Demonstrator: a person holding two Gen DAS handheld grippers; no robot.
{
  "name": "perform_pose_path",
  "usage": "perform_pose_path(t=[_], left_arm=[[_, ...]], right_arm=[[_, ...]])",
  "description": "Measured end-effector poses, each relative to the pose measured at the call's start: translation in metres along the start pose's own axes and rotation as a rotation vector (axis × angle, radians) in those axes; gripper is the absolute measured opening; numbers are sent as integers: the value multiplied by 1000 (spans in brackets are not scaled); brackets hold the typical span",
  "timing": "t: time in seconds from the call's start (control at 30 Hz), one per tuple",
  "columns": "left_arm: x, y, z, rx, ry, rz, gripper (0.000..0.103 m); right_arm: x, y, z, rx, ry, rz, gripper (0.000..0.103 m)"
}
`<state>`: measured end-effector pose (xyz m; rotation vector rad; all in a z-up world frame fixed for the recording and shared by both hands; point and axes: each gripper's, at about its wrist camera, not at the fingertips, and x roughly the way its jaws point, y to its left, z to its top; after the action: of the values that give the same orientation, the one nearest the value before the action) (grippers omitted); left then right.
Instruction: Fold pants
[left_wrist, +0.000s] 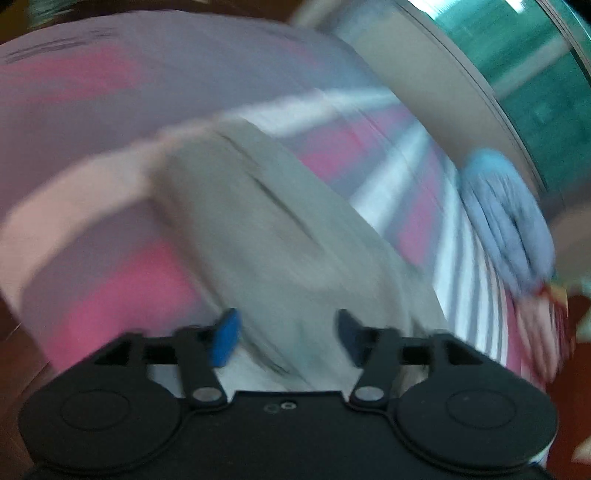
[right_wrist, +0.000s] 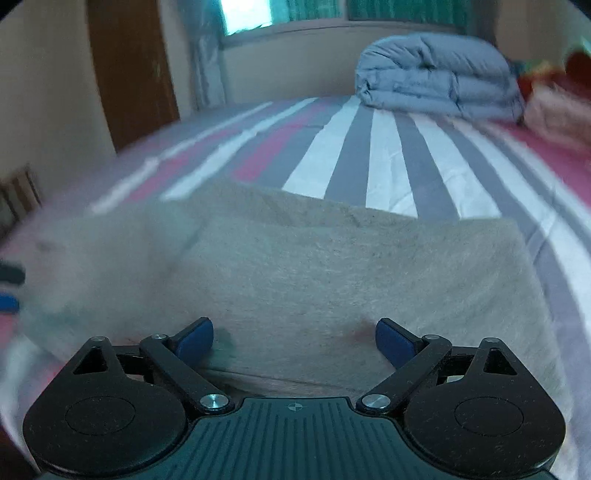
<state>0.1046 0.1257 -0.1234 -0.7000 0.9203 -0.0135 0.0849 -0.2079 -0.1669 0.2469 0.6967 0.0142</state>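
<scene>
Right hand-held gripper (right_wrist: 294, 339) sits low over the near edge of the pants (right_wrist: 332, 266), fingers wide apart w/ nothing between them, blue pads (right_wrist: 195, 339) just above the cloth. Pants are beige-grey, lying flat on the bed (right_wrist: 388, 155) as a broad folded slab near its front edge; far fold edge runs straight across, right side squared off, left part blurred. Left hand-held gripper (left_wrist: 286, 338) view is heavily motion-blurred: fingers apart, pads (left_wrist: 225, 339) either side of pants fabric (left_wrist: 266, 236) that runs from the gripper away toward the bed's middle; can't tell if pads touch the cloth. Its tip shows at the left edge of the right wrist view (right_wrist: 9, 288), beside the blurred pants end. Bed sheet is striped grey, white & pink. Folded blue-grey duvet (right_wrist: 439, 81) sits at the far right corner of the bed, well apart from pants; also seen blurred in the left view (left_wrist: 506, 218). Brown door (right_wrist: 133, 70) on far wall, left.
</scene>
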Motion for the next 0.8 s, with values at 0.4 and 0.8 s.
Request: perform_pose_path(t=[0.4,0.8], left_arm=[[61,50,26,-201,35,-72,60],[36,22,52,-133,-154,-150,6]], right_arm=[[-3,1,0,30,11,-15,94],[-5,-5,0,67,1,2,94]])
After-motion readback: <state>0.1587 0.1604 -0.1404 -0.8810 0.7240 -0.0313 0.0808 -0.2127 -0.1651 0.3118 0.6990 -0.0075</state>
